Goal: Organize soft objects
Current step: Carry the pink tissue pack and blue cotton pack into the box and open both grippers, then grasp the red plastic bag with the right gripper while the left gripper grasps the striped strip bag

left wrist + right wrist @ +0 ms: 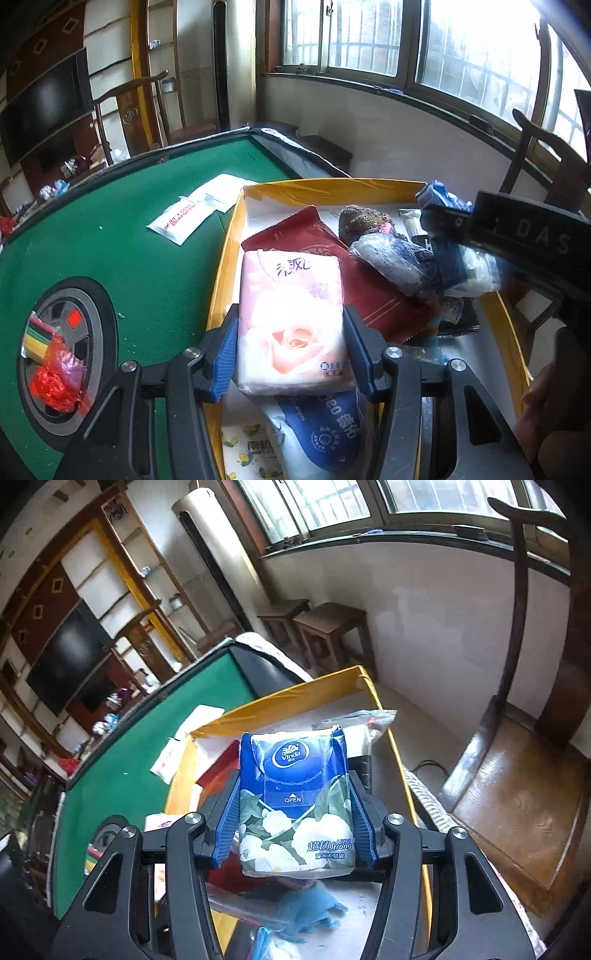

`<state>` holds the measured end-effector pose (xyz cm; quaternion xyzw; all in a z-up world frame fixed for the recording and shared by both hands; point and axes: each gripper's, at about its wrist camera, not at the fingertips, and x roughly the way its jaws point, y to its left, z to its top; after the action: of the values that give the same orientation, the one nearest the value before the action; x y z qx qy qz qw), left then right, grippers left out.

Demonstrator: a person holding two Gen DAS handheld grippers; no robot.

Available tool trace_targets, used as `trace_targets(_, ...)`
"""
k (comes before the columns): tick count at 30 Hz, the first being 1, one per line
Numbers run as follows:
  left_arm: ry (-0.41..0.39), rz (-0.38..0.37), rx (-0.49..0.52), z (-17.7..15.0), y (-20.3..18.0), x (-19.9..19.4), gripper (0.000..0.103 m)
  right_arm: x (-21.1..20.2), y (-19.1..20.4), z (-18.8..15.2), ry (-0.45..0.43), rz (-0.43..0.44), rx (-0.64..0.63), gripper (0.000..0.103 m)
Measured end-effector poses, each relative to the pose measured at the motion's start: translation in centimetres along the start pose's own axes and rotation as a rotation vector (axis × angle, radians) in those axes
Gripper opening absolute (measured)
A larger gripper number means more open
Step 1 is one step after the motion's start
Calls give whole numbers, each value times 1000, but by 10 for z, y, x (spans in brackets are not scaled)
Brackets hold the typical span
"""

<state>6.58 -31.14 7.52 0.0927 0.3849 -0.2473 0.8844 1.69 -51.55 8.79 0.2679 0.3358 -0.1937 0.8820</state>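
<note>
My left gripper (pixel 291 332) is shut on a pink tissue pack with a rose print (pixel 291 321), held above the yellow-rimmed cardboard box (pixel 332 184). Inside the box lie a red packet (pixel 332 254), a blue wipes pack (pixel 325 432), a brown knitted item (pixel 364 221) and a clear bag of blue-white things (pixel 395 258). My right gripper (pixel 293 812) is shut on a blue Vinda tissue pack with white flowers (pixel 293 805), also above the box (pixel 295 701). In the left wrist view, the right gripper (pixel 458 236) shows at the right with that blue pack (pixel 443 199).
The box rests on a green felt table (pixel 129 240). White sachets (pixel 184 218) lie on the felt beside the box. A round hub (pixel 59 350) holds a striped sponge and red wrappers. A wooden chair (pixel 517 794) stands right of the table; stools (pixel 325 627) are behind.
</note>
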Motion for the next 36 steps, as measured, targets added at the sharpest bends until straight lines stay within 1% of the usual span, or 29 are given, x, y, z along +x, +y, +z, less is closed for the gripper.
trace_targets(2,4,-20,-15,-1,2,-1,55,1,0,0,12,1,5,54)
trace_targets(5,10,-57,-31,0,5,-2,56,-2,2,-3,4,-5,7,55)
trace_targets(7,13,-62,-38,0,6,-4,57,-7,3,-3,-10,-15,6,60)
trace_targets(8,12,-68,-41,1,7,-5,57,-8,4,-3,-18,-16,7,65)
trace_targets(9,9,-75,-46,1,7,-8,57,-11,3,-2,-31,-23,8,67)
trace_targets(11,0,-78,-57,1,8,-13,57,-18,4,-2,-56,-41,2,67)
trace_targets(13,-8,-88,-65,1,10,-19,57,-25,5,-1,-82,-24,7,67)
trace_targets(15,-21,-99,-73,-1,15,-28,57,-33,7,-2,-117,8,7,67)
trace_targets(19,-46,-110,-102,-16,32,-52,57,-50,20,-9,-180,130,-30,67)
trace_targets(21,-49,-98,-118,-25,46,-62,57,-52,34,-15,-173,207,-71,67)
trace_targets(22,-50,-93,-133,-32,60,-68,57,-52,40,-19,-166,244,-88,67)
trace_targets(24,-63,-69,-151,-42,80,-77,57,-49,57,-30,-133,304,-132,67)
trace_targets(26,-96,2,-177,-53,115,-86,57,-43,78,-43,-89,333,-192,67)
trace_targets(27,-107,28,-190,-56,129,-88,57,-38,89,-52,-50,358,-218,67)
trace_targets(29,-133,100,-247,-64,167,-89,57,-25,109,-68,57,420,-244,67)
trace_targets(31,-160,202,-333,-72,211,-88,57,-11,130,-83,164,458,-262,67)
trace_targets(34,-173,240,-426,-82,254,-87,57,8,162,-96,267,513,-302,67)
trace_targets(36,-154,263,-472,-87,272,-84,57,27,189,-98,331,524,-319,67)
